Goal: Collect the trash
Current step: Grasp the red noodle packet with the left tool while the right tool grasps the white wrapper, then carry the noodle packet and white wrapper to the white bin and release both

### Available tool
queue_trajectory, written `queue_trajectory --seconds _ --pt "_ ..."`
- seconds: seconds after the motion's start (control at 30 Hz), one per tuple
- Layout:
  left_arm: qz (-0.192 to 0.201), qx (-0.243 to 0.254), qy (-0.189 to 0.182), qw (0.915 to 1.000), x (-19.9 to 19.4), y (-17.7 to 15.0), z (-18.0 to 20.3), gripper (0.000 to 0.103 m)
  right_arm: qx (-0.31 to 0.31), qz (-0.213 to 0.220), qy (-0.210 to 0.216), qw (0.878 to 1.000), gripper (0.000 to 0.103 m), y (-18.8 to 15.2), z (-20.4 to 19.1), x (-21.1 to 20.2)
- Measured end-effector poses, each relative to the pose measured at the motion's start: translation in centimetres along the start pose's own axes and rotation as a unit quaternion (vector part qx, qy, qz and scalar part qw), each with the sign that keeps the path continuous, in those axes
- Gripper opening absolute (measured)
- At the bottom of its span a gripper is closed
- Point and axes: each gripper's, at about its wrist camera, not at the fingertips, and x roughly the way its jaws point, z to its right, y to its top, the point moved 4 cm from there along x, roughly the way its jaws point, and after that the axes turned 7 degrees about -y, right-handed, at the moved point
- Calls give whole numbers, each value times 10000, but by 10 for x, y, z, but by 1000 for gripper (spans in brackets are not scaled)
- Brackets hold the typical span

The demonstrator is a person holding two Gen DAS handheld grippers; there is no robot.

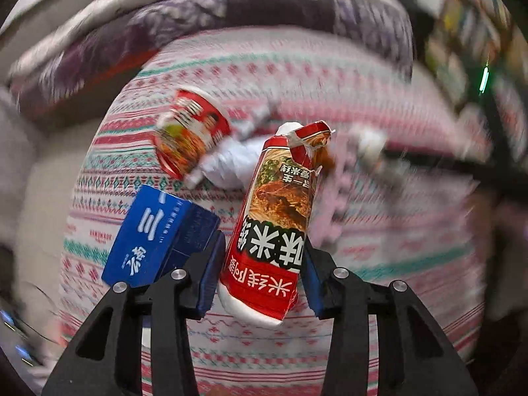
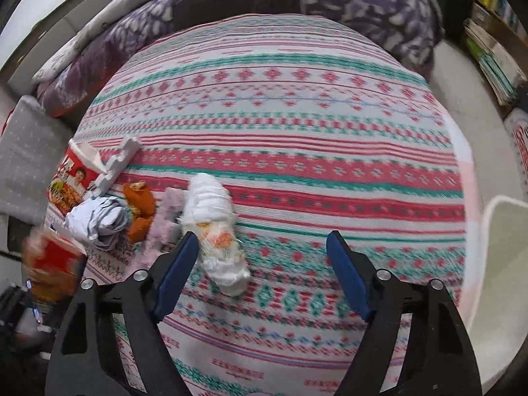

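Note:
In the left wrist view my left gripper [image 1: 264,247] is shut on a red noodle packet [image 1: 274,211], which stands up between the blue pads. A blue carton [image 1: 155,237] sits against the outside of the left finger. Beyond lie a red noodle cup [image 1: 191,138] and crumpled white paper [image 1: 231,161]. In the right wrist view my right gripper [image 2: 262,237] is open just above the patterned tablecloth [image 2: 297,132]. A crumpled white tissue [image 2: 214,217] with orange stains lies between its fingers, close to the left pad.
Left of the tissue lie pink paper [image 2: 168,211], an orange wrapper [image 2: 140,211], a grey-white crumpled bag [image 2: 95,221], a white foam strip [image 2: 122,161] and a red noodle cup [image 2: 72,181]. A purple blanket [image 2: 363,6] lies behind the table. A white bin [image 2: 505,264] stands at the right.

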Motion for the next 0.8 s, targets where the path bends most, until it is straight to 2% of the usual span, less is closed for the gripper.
queue_trajectory --seconds 0.07,0.23,0.27,0.3,0.33,0.43,0.57,0.8 --pt "279 -357 -275 9986 -17 6 -6 43 -130 33 19 9999 70 0 -10 0" --pt "665 -746 -276 9946 -40 11 -7 43 -438 69 -10 9990 69 -3 -28 2" --pt "687 -837 -265 9938 -42 11 -8 43 -512 55 -76 9986 65 -5 -29 3" --pt "705 -915 -259 9930 -44 9 -10 43 -564 13 -121 9983 48 -5 -30 6" --pt "725 -998 -259 9920 -46 9 -10 43 -596 -10 -167 9981 38 -5 -31 8" --pt "827 -1193 -299 9890 -50 6 -8 44 -594 139 -192 9980 34 -6 -31 2" --pt "973 -1387 -314 9850 -53 10 -14 44 -558 510 -138 9970 33 -4 -35 -23" --pt "1310 -1617 -134 9780 -67 12 -13 44 -478 1319 73 9901 33 -2 -39 -82"
